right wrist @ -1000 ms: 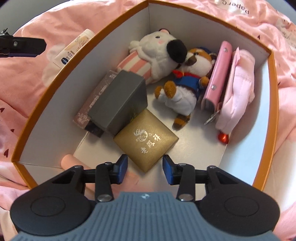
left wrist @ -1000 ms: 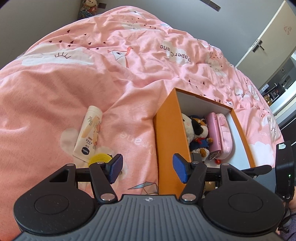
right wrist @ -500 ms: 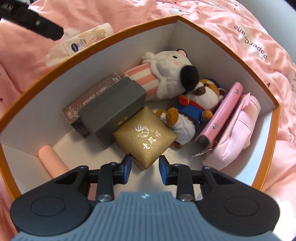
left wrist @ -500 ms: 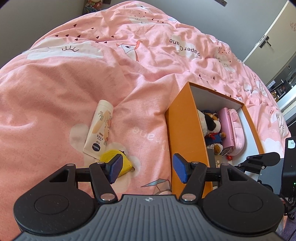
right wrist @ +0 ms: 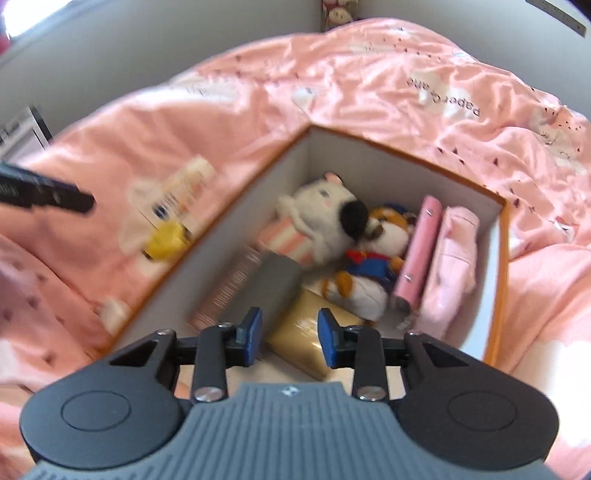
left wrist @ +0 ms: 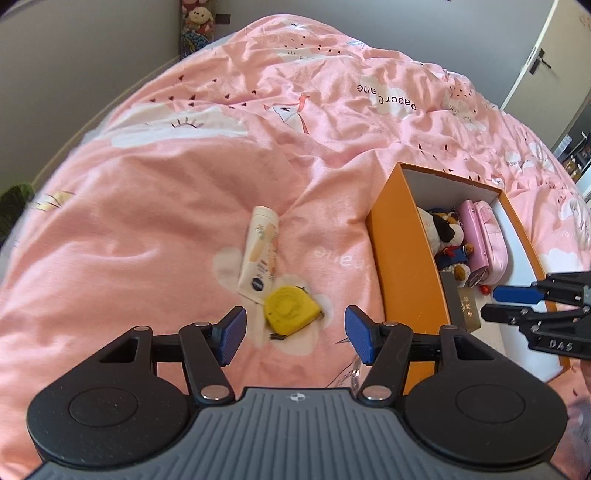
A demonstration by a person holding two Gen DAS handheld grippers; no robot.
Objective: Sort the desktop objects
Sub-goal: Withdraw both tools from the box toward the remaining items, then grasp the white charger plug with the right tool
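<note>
On the pink bed cover (left wrist: pixel 155 206), left of the orange box (left wrist: pixel 400 266), lie a yellow tape measure (left wrist: pixel 291 306) and a cream lotion tube (left wrist: pixel 258 251), touching at the tube's cap end. Left gripper (left wrist: pixel 291 334) hovers just above the tape measure, fingers (left wrist: pixel 231 332) wide apart, nothing between them, no contact. Tape measure sits roughly centred in the gap as seen from the left wrist.

Inside the box: white plush with striped body (right wrist: pixel 317 225), smaller brown-and-white plush in blue (right wrist: pixel 373 266) beside it, pink wallet (right wrist: pixel 419 251) standing on edge against a pale pink pouch (right wrist: pixel 456 258) at the right wall. Nearer the front, a grey box (right wrist: pixel 269 288) leaning over a brownish flat pack (right wrist: pixel 229 291), and a gold box (right wrist: pixel 306 339) just beside the grey one.

Right gripper (right wrist: pixel 290 339) is above the box's near end, over the gold box, fingers (right wrist: pixel 253 336) partly apart and opening, holding nothing. Right wrist view is motion-blurred; tube and tape measure show there as smears outside the box's left wall. Right gripper's tips also show at the right edge of the left wrist view, over the box.

Stuffed toys (left wrist: pixel 197 26) sit at the far corner against the grey wall.
</note>
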